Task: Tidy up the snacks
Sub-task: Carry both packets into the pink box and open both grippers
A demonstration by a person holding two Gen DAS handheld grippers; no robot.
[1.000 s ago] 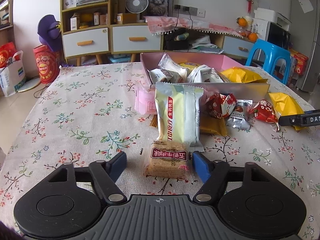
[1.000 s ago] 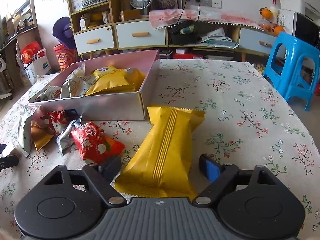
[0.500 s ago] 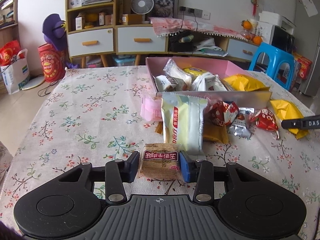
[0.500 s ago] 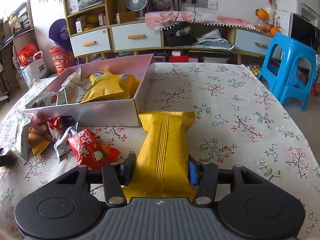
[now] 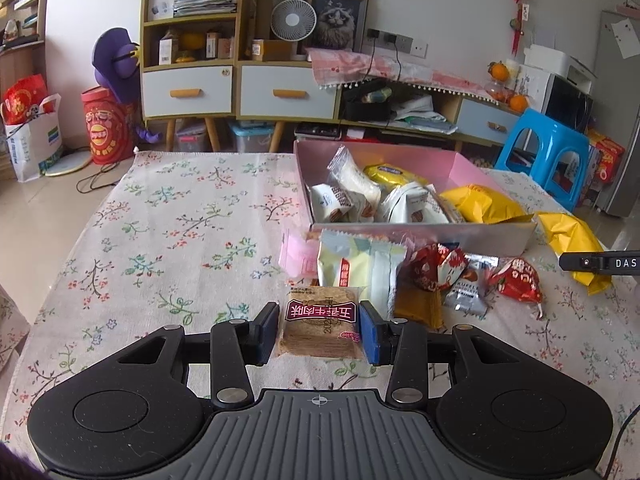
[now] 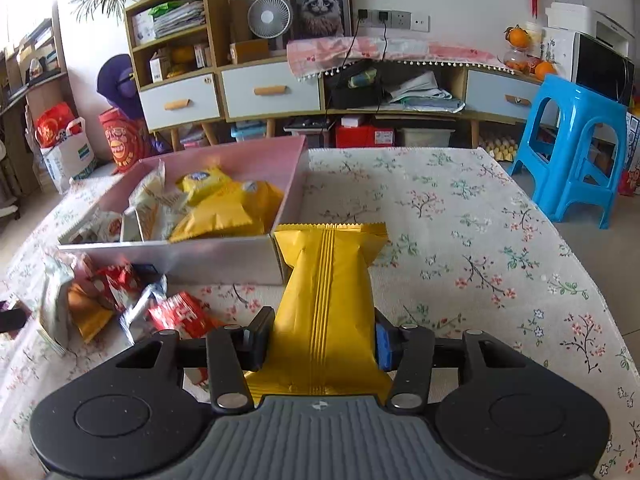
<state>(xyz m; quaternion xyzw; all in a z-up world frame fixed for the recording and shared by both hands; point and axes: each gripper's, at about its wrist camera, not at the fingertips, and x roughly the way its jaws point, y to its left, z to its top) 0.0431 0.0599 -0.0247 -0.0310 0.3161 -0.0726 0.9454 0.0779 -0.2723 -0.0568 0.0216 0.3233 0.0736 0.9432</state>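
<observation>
**Both grippers clamped on snack packets**

The left gripper pinches a brown biscuit packet between its pads, at 6 o'clock in the left wrist view. The right gripper pinches a long yellow packet; its jaws are closing on the packet. The yellow packet's far end lies at the near right corner of the pink box. The box sits on the floral-cloth surface at 10 o'clock in the right wrist view and holds white and yellow packets. Loose snacks lie just in front of the box: a pale green packet, red packets and a silver packet.
</observation>
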